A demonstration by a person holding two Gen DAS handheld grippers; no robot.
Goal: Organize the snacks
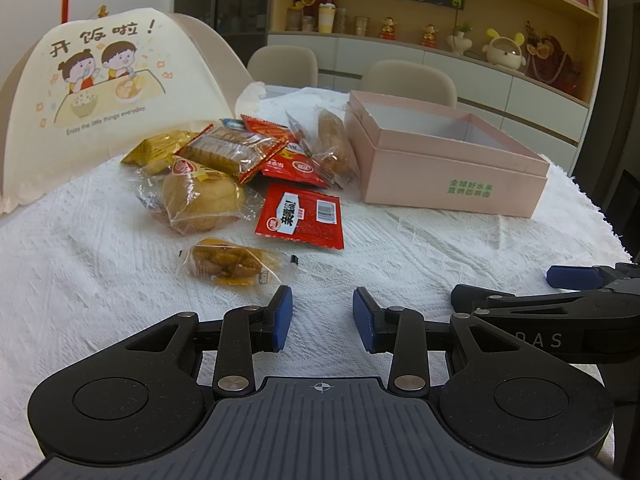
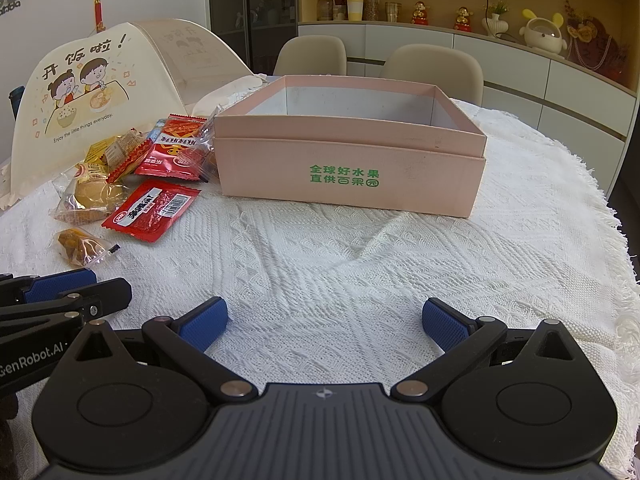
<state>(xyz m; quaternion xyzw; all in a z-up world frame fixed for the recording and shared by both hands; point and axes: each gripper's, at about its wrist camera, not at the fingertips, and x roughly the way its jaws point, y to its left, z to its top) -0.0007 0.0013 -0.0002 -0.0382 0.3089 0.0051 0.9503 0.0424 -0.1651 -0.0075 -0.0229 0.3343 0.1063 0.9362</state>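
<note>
Crinkly snack packets [image 1: 240,176] heaped beside rigid pink box [image 2: 348,176], seemingly empty; left gripper [image 1: 322,318] narrowly parted, right gripper [image 2: 325,322] wide, gripping nothing.

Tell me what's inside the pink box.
Only the white inner walls of the pink box show; no snack rises above its rim. The front wall hides the bottom, so the floor cannot be seen. The snacks lie on the cloth beside it.

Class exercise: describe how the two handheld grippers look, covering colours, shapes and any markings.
Both the left gripper and right gripper are matte black, with round pivot housings, silver rivets, ribbed grey bases bearing a crosshair mark, and textured blue finger pads. White "GenRobot.AI" lettering marks the left gripper's side.
</note>
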